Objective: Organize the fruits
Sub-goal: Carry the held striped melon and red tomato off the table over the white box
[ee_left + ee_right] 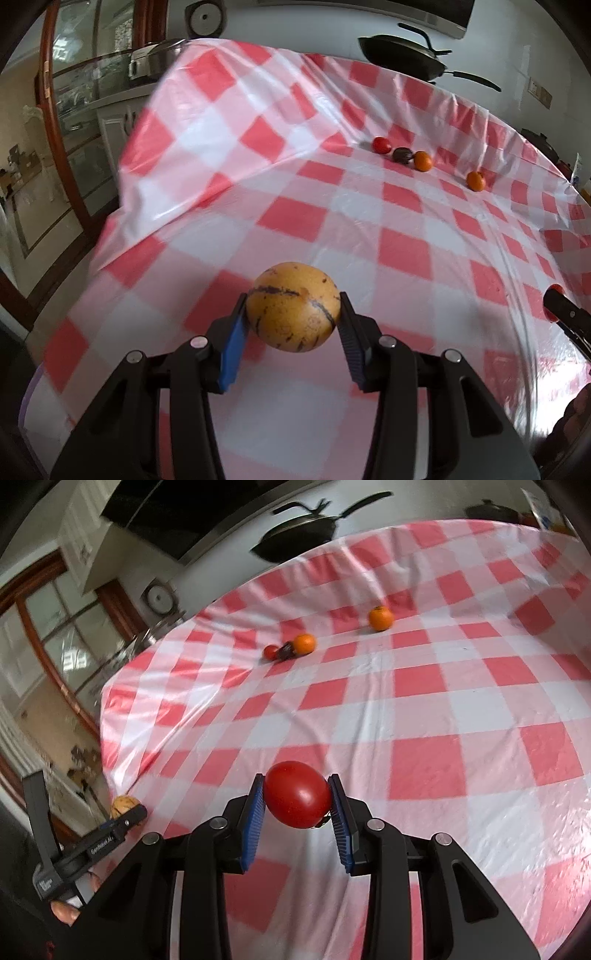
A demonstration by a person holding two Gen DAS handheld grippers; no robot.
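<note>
My left gripper (293, 301) is shut on a round yellow fruit (293, 306) with dark streaks, held above the red-and-white checked tablecloth (332, 206). My right gripper (296, 780) is shut on a red tomato (297, 794), also off the cloth. Far across the table lie a small red tomato (381, 145), a dark fruit (402, 155) and two oranges (423, 161) (475, 181). In the right wrist view the same group shows as orange (381, 618), orange (305, 643), dark fruit (286, 650) and small tomato (270, 651). The left gripper (125, 818) with its yellow fruit (123, 805) shows at lower left.
Black pans (402, 55) stand at the table's far edge. A glass-fronted cabinet (74, 110) with a steel pot is off the left edge, where the cloth drops away. A clear curved rim (517, 314) arcs at the right. Fingers of a hand (64, 912) grip the left tool.
</note>
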